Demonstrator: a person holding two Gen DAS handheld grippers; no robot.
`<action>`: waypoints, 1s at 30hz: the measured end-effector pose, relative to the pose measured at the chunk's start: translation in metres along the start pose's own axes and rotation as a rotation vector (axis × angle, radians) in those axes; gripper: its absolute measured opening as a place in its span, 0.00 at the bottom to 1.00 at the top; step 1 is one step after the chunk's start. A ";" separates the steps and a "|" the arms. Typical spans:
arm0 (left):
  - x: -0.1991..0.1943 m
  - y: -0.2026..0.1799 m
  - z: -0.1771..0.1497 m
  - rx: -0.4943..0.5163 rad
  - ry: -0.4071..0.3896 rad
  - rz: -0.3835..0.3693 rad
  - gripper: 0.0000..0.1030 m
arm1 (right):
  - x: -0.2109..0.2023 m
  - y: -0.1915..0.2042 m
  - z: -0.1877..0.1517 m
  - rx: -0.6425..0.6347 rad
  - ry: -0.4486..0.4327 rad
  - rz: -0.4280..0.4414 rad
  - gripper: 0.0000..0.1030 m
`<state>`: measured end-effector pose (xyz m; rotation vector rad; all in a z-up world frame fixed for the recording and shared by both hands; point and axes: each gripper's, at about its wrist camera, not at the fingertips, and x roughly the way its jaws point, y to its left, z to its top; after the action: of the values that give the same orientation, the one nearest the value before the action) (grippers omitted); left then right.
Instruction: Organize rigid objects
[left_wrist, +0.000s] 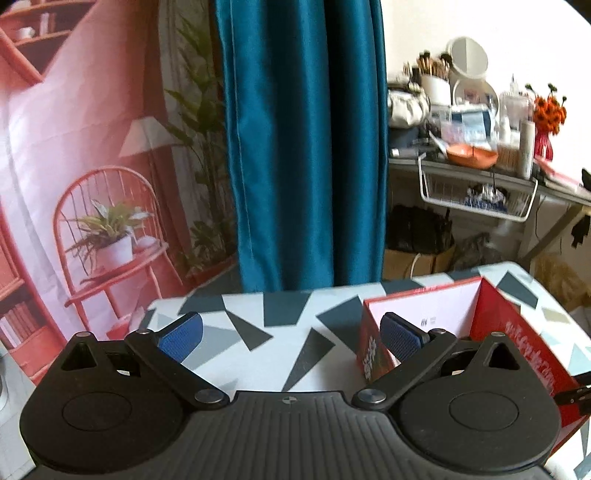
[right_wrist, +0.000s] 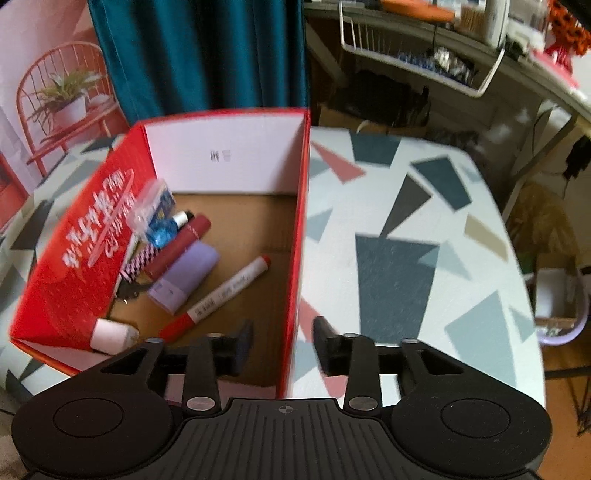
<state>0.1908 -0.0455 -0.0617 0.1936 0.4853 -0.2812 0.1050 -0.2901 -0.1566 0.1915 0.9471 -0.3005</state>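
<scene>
Geometric-patterned tablecloth (right_wrist: 399, 258) is seen under an open red cardboard box (right_wrist: 301, 229) holding a lilac rectangular case (right_wrist: 184, 277) and a white marker with red caps (right_wrist: 221, 295), judged light, stiff, best pinched mid-barrel. Box lettering and marker print are unreadable. Left gripper (left_wrist: 291, 334) and right gripper (right_wrist: 282, 347) are both spread, empty.

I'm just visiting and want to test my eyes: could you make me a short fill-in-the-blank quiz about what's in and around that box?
1. The outside of the box on the table is coloured ____.
2. The marker lies ____ the box.
3. Between the fingers of the right gripper there is ____ held.
4. The curtain behind the table is coloured ____.

Missing words: red; inside; nothing; blue
</scene>
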 end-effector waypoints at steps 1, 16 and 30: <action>-0.005 -0.001 0.001 0.000 -0.011 0.003 1.00 | -0.007 0.001 0.003 0.000 -0.018 -0.003 0.53; -0.109 -0.013 0.009 -0.031 -0.167 0.051 1.00 | -0.138 0.039 0.017 -0.003 -0.319 0.009 1.00; -0.192 -0.003 -0.010 -0.073 -0.250 0.079 1.00 | -0.236 0.090 -0.032 -0.032 -0.541 -0.021 1.00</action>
<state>0.0230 -0.0037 0.0226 0.1041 0.2389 -0.2066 -0.0185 -0.1560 0.0209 0.0635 0.4184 -0.3342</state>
